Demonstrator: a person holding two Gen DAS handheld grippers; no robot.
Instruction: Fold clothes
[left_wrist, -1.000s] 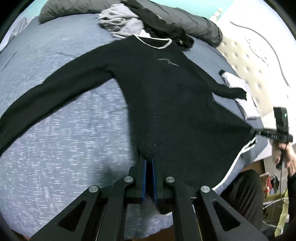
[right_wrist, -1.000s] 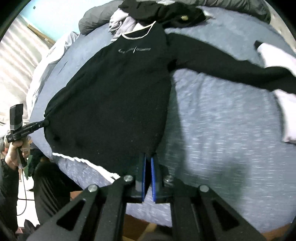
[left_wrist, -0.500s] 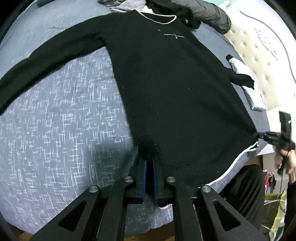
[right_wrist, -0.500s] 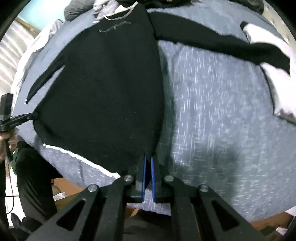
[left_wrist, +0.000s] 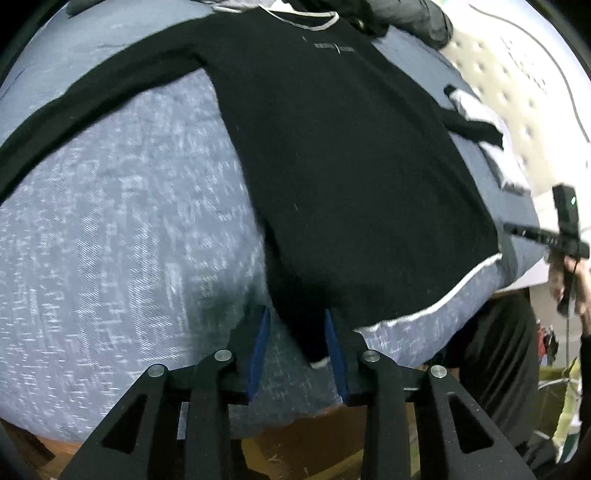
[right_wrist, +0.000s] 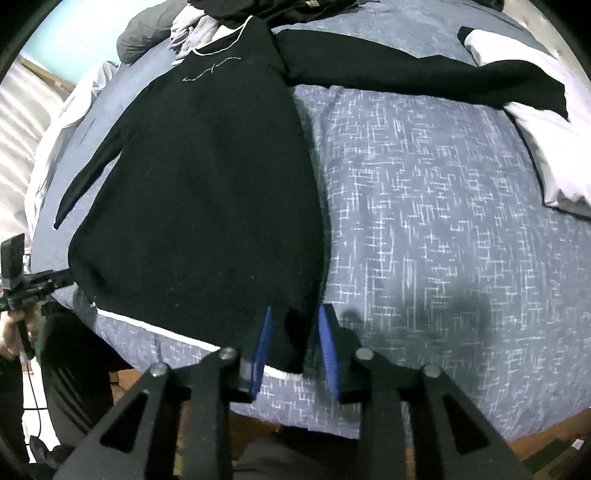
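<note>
Black long-sleeve sweater (left_wrist: 343, 155) lies spread flat, front up, on a blue-grey bedspread (left_wrist: 122, 229) with a white scratchy pattern, neck toward the far end and white-edged hem at the near edge of the bed. Both grippers sit at that hem, one at each bottom corner.

Left gripper (left_wrist: 297, 345): jaws have just been opening, blue pads now parted, a hem corner lies between them but the pads aren't pressing it. Right gripper (right_wrist: 293, 341): same story, jaws have just been opening, pads apart, the other hem corner sits loose in the gap.

What each camera gets that the other doesn't: the left wrist view shows a cream tufted headboard (left_wrist: 517, 85) off to the right and the sweater's long left sleeve stretched across the bedspread. The right wrist view shows the other sleeve reaching out until its cuff rests on a white folded cloth (right_wrist: 546, 147), plus a pale rumpled sheet at the left edge. Each view also catches the opposite gripper off at the side, with a hand on its handle.

Count: one sweater, two sleeves out, two grippers, one heap of grey and dark clothes (right_wrist: 207, 26) beyond the collar. No containers that I can make out
</note>
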